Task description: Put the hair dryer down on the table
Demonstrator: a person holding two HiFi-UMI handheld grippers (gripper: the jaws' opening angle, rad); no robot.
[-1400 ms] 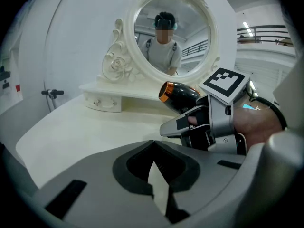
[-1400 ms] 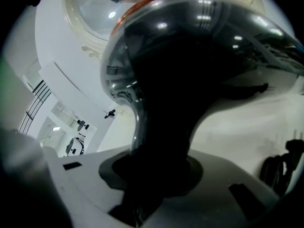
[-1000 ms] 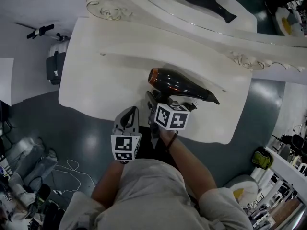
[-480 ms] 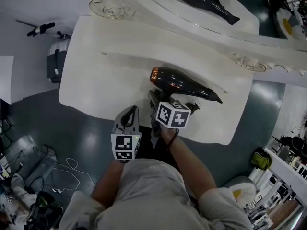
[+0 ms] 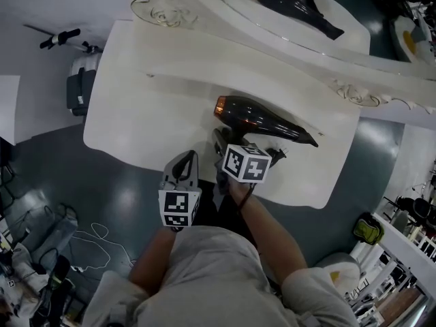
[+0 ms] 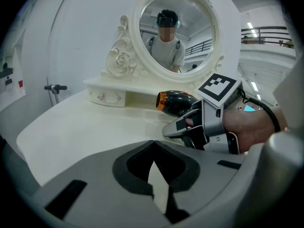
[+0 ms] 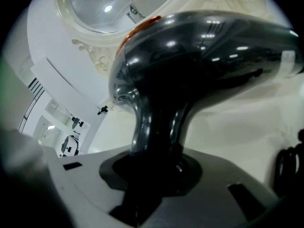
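Note:
A black hair dryer [image 5: 259,118] with an orange ring at its back end hangs low over the white dressing table [image 5: 150,107], nozzle to the right. My right gripper [image 5: 221,145] is shut on its handle. In the right gripper view the handle [image 7: 156,122] runs down between the jaws and the body [image 7: 199,56] fills the top. I cannot tell whether the dryer touches the tabletop. My left gripper [image 5: 184,162] hovers at the table's front edge, shut and empty [image 6: 153,148]. From there I see the right gripper [image 6: 183,125] and the dryer [image 6: 178,101].
An ornate oval mirror [image 6: 173,27] stands at the back of the table above a small drawer box [image 6: 107,95]. The dryer's black cord [image 7: 287,167] lies coiled to the right. The table's front edge [image 5: 170,165] curves just before me. Cables [image 5: 102,240] lie on the floor.

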